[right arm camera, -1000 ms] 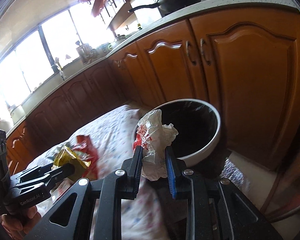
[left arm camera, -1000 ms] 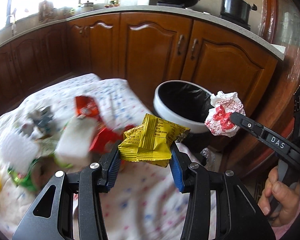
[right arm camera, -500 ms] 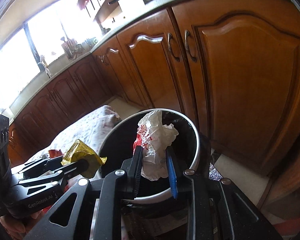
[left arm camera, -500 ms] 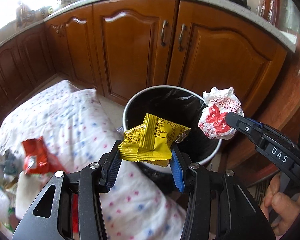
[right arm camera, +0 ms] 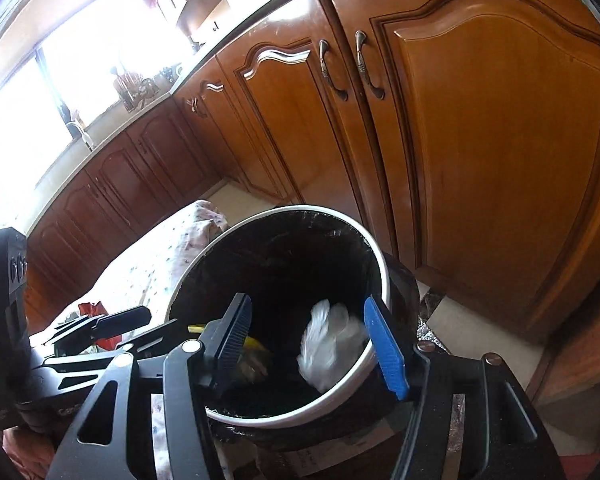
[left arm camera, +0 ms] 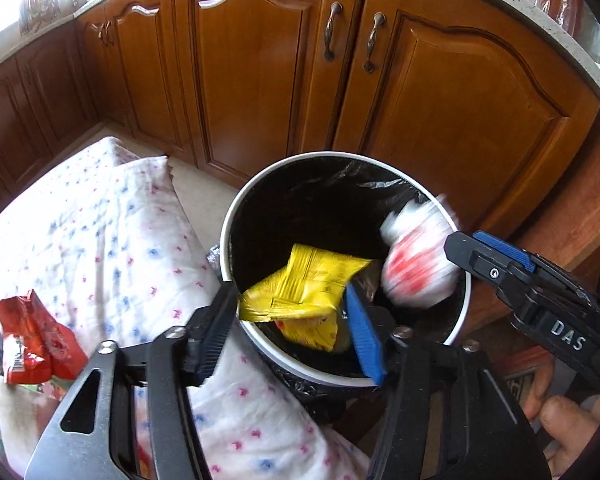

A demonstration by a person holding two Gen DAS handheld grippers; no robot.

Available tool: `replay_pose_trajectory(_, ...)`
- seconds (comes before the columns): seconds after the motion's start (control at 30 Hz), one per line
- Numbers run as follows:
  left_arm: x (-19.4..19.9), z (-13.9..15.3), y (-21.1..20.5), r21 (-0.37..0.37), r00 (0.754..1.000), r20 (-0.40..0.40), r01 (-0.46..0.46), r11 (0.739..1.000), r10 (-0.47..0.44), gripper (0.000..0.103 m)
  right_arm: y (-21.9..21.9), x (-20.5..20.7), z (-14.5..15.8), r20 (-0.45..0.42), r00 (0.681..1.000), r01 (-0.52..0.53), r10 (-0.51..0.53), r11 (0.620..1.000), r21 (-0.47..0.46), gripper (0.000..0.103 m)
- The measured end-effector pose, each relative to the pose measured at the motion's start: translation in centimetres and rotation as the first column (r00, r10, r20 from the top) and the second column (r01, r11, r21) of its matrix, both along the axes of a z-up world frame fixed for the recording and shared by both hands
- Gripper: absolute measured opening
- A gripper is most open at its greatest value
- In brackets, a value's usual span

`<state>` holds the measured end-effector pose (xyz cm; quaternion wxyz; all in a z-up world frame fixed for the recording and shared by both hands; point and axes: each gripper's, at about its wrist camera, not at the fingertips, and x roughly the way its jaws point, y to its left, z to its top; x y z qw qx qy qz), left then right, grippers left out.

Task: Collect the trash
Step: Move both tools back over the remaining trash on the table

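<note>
Kitchen, wood cabinets point(left arm camera: 256, 64) | bin point(left arm camera: 236, 208) on floor beside dotted cloth point(left arm camera: 112, 232) | left gripper point(left arm camera: 292, 320) jaws opening, yellow wrapper point(left arm camera: 304, 288) loose between them over bin | right gripper point(right arm camera: 312, 344) jaws opening, white wad point(right arm camera: 328, 344) blurred, dropping into bin | red wrapper point(left arm camera: 28, 336) on cloth

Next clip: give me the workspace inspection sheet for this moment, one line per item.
Surface: dotted cloth on the floor beside the bin.
Job's things: black-lined bin; yellow wrapper and blurred crumpled white-and-red paper over its mouth; red wrapper on the cloth.
Clutter: more litter at the cloth's left edge, unclear.
Grippers: left tongs and right tongs both opening, pads off the trash.
Cables: nothing seen.
Surroundings: wooden cabinets, countertop, bright window.
</note>
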<state>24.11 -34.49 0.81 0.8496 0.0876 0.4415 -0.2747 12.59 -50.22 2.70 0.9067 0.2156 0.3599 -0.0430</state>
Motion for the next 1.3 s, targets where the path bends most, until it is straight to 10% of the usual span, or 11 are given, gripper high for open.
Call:
replay_pose_trajectory(0.2,-0.7,0.2,0.9,-0.018,1.000,0.000,-0.021,1.000,0.021,0.070,0.2,-1.4,0.3,0.026,0.999,0.022,-0.022,0.999,0.033,0.066)
replay_pose_trajectory(0.33,-2.0,0.6,2.8,-0.035,0.999,0.007,-0.045,0.998,0.046,0.070,1.4,-2.6,0.4,0.038,0.999,0.009,-0.012,0.998,0.069,0.089)
replay_pose_trajectory(1.3,-11.2,3.6,20.7,-0.160,0.957,0.067,-0.270,0.949,0.284,0.078,13.5,-7.5,0.8,0.071,0.992,-0.117,0.107,0.982,0.151,0.092)
